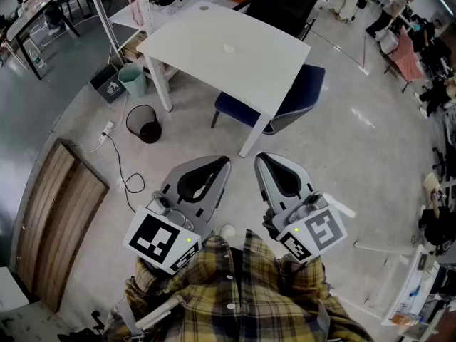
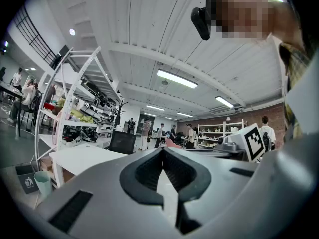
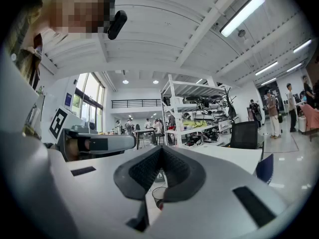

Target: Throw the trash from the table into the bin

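A small pale crumpled piece of trash (image 1: 229, 48) lies near the middle of the white table (image 1: 185, 34), far ahead of me. A black mesh bin (image 1: 144, 123) stands on the floor left of the table's near leg; in the right gripper view this bin (image 3: 158, 196) shows through the gap under the jaws. My left gripper (image 1: 224, 162) and right gripper (image 1: 259, 157) are held side by side close to my body, pointing level at the table. Both are shut with nothing in them, jaw tips touching (image 2: 163, 149) (image 3: 161, 148).
A teal bin (image 1: 132, 79) and a grey box bin (image 1: 108, 84) stand left of the table. A blue chair (image 1: 303, 95) is tucked under its right side, a black office chair (image 1: 285, 2) behind it. A cable (image 1: 117, 159) runs over the floor by wooden boards (image 1: 53, 219).
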Demonstrator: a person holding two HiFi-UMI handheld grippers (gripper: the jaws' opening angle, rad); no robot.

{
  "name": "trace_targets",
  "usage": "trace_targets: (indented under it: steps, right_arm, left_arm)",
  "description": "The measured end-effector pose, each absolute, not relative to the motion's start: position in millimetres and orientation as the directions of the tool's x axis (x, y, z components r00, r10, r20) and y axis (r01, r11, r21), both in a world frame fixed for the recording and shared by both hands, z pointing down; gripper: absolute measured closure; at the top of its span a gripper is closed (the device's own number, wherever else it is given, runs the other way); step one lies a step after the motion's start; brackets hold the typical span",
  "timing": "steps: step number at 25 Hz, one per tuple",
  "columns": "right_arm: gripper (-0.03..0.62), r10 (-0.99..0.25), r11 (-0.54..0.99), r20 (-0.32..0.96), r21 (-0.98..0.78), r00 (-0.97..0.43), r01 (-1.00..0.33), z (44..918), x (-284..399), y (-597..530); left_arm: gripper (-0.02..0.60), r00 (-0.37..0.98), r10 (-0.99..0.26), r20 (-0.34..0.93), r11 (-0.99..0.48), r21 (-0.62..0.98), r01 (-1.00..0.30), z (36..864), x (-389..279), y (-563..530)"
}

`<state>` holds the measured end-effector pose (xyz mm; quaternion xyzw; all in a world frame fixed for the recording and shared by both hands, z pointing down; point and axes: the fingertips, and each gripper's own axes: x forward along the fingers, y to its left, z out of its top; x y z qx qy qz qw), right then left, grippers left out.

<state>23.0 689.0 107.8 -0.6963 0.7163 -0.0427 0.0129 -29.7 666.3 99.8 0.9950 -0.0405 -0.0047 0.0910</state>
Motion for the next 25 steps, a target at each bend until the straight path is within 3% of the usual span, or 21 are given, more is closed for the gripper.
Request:
trace_targets:
  steps: [13,25]
  right_arm:
    - [0.595,-0.998,0.019,0.053,-0.067,-0.022,-0.998,113.6,0.2,657.0]
    - [0.595,-0.994,-0.086,0.082,-0.108,0.077,-0.990,135.5,-9.5,634.8]
  left_arm:
    - [0.572,0.999,-0.050,-0.009,-0.982,0.181,-0.048,104.1,-51.0,638.9]
    - [0.572,1.000,-0.026,0.018,-0.970,0.240,-0.029,134.4,-83.5,600.8]
